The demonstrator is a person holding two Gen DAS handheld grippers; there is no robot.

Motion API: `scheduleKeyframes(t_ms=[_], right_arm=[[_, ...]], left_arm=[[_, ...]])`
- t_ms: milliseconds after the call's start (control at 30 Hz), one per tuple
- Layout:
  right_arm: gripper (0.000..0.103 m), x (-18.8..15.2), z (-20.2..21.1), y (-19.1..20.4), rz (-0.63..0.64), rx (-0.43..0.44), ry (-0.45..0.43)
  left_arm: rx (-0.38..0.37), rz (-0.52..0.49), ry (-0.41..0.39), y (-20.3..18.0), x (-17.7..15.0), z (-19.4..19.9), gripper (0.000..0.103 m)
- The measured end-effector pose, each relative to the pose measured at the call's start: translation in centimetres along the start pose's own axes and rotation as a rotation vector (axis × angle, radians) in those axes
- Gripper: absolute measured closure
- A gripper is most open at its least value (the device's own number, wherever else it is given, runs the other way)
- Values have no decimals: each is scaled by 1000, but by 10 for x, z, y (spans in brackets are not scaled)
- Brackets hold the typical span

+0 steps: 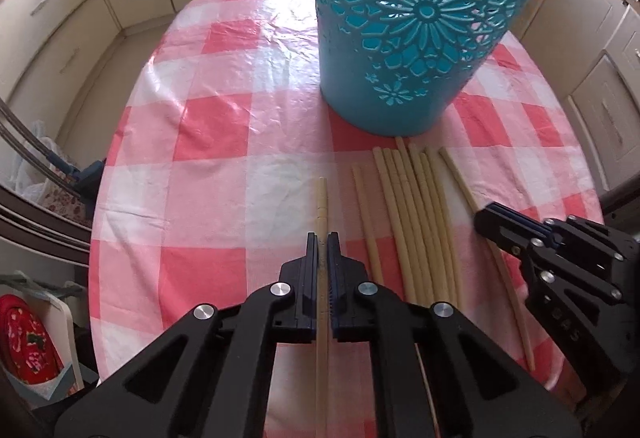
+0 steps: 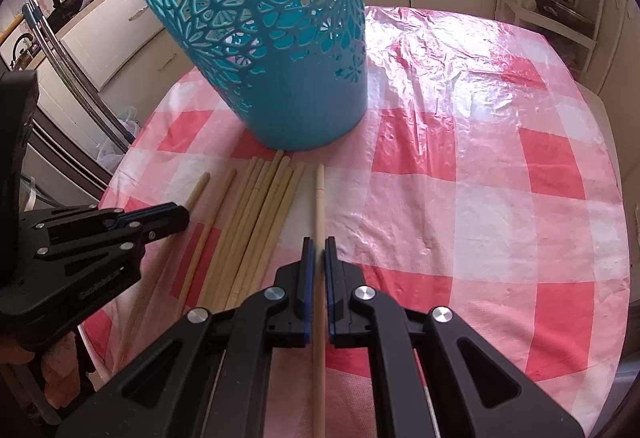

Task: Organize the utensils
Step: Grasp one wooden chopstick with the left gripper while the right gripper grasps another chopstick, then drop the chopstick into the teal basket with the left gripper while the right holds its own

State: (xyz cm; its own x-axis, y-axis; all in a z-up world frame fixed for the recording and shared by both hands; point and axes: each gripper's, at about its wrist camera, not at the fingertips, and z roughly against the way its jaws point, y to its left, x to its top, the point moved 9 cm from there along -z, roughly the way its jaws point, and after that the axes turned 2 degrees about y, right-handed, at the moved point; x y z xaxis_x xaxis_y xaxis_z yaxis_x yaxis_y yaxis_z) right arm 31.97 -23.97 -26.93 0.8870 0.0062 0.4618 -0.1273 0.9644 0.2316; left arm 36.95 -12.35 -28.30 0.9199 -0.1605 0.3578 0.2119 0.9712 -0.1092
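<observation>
- Left gripper (image 1: 322,244): nearest the left wrist camera; black arms, blue pads; closed narrow on one chopstick (image 1: 321,203), pads touching both its sides.
- That chopstick: pale wood, thin and straight, blunt end pointing toward the basket (image 1: 408,21); set apart from the other sticks on their left side, its end stopping short of the basket base.
- Right gripper (image 2: 319,244): same build; fingers drawn narrow around another chopstick (image 2: 319,197), with a hairline gap on each side; firm clamping cannot be told.
- Second chopstick: same pale wood, a faint ring mark near the far end; to the right of the other sticks, tip near the basket base and not touching it.
- Remaining chopsticks (image 1: 412,217): a loose bundle lying flat, roughly parallel, fanned slightly, between the two gripped sticks; far ends directly in front of the basket, the longest reaching its base.
- Basket: teal plastic, round, tapering toward the bottom, walls pierced with flower and petal cut-outs; upright on the tablecloth (image 2: 480,197), beyond all the chopsticks.
- Tablecloth: glossy wrinkled plastic, pink, red and white check, under the basket and the sticks.
- Cream cabinets (image 1: 60,37): behind and to both sides of the basket, past the table edge.
</observation>
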Motion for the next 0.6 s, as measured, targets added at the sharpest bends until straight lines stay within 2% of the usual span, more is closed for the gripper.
scheduleKeyframes(t_ms=[67, 133, 267, 367, 433, 533, 600], right_arm=[[97, 1, 0, -2, -13, 16, 5], [97, -2, 0, -1, -36, 42, 6], [97, -4, 2, -2, -52, 62, 9], [97, -3, 3, -2, -52, 61, 8], [97, -4, 3, -3, -52, 61, 6], [97, -4, 3, -4, -51, 60, -2], [97, -5, 3, -3, -40, 53, -7]], left_arm=[[-86, 23, -13, 1, 1, 27, 99], [-165, 48, -67, 1, 10, 69, 99], [-233, 39, -317, -7, 72, 170, 99], [-218, 18, -523, -18, 127, 218, 99], [-234, 42, -614, -27, 155, 231, 99], [-213, 95, -729, -29, 194, 236, 99], [-156, 113, -784, -30, 218, 223, 98]])
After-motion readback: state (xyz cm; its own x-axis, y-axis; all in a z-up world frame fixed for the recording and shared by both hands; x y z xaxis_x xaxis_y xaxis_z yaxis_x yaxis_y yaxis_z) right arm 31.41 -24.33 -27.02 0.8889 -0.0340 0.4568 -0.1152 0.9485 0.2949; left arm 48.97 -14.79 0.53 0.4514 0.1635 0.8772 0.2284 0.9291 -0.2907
